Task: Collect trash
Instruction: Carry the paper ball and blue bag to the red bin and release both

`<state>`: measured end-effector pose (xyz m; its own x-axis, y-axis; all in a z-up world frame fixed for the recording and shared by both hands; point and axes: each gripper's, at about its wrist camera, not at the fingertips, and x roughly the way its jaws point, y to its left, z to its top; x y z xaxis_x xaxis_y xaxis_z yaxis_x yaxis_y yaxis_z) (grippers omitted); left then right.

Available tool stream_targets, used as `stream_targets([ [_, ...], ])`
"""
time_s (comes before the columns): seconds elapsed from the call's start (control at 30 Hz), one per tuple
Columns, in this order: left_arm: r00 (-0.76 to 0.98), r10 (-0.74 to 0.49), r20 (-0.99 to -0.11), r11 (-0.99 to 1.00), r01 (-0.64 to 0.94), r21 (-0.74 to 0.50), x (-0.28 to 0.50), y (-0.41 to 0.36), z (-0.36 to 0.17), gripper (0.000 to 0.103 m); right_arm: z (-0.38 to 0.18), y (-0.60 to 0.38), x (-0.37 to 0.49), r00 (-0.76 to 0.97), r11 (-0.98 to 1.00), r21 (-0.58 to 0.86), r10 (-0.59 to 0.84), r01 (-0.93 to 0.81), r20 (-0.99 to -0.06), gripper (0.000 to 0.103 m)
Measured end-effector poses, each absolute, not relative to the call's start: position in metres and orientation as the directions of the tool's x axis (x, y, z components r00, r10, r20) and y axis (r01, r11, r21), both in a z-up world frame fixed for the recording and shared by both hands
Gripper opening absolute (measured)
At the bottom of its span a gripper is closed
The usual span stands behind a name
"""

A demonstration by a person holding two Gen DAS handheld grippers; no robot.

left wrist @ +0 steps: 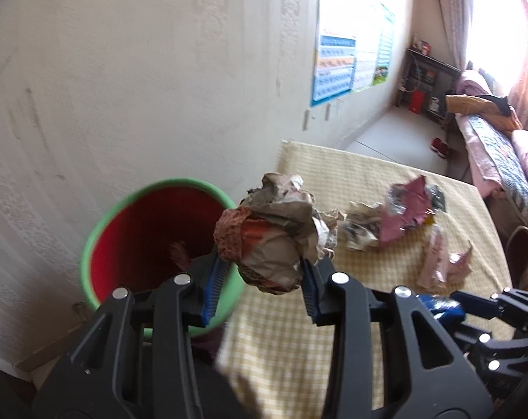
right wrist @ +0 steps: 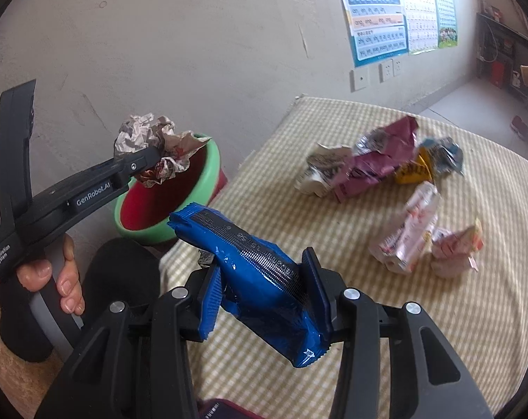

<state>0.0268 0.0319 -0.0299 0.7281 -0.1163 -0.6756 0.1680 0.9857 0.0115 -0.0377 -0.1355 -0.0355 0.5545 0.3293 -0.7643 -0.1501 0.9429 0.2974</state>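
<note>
Trash in both jaws, bin just ahead: crumpled paper wad (left wrist: 278, 234) clamped in my left gripper (left wrist: 264, 279), blue foil wrapper (right wrist: 260, 279) pinched in my right gripper (right wrist: 264, 296).

Both jaws sit narrow on their loads, ribbed blue pads biting soft, springy material. I judge the step is the drop: I carry the wad fully over the red bin (left wrist: 152, 237) with its green rim before letting go, since it hangs near the rim and could bounce out; the slick, creased wrapper follows. Behind, on the checked yellow tabletop (right wrist: 368, 331), lie a maroon packet (right wrist: 379, 160), a yellow one (right wrist: 414, 171) and pale pink wrappers (right wrist: 414, 230), all crinkly and light.
</note>
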Motion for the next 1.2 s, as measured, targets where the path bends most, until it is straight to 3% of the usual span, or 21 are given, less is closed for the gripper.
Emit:
stream_targets([
  [0.4, 0.737, 0.002, -0.676, 0.999, 0.035, 0.041, 0.038, 0.099, -0.032, 0.037, -0.023, -0.084, 0.002, 0.539, 0.919, 0.315, 0.395, -0.238, -0.744, 0.043],
  [0.67, 0.7, -0.009, -0.714, 0.999, -0.016, -0.028, 0.046, 0.133, -0.046, 0.037, -0.018, -0.054, 0.025, 0.527, 0.903, 0.326, 0.429, -0.281, -0.733, 0.043],
  [1.2, 0.65, 0.017, -0.76, 0.998, -0.051, -0.021, 0.069, 0.163, -0.07, 0.037, -0.036, -0.029, 0.086, 0.454, 0.833, 0.523, 0.543, -0.184, -0.706, 0.044],
])
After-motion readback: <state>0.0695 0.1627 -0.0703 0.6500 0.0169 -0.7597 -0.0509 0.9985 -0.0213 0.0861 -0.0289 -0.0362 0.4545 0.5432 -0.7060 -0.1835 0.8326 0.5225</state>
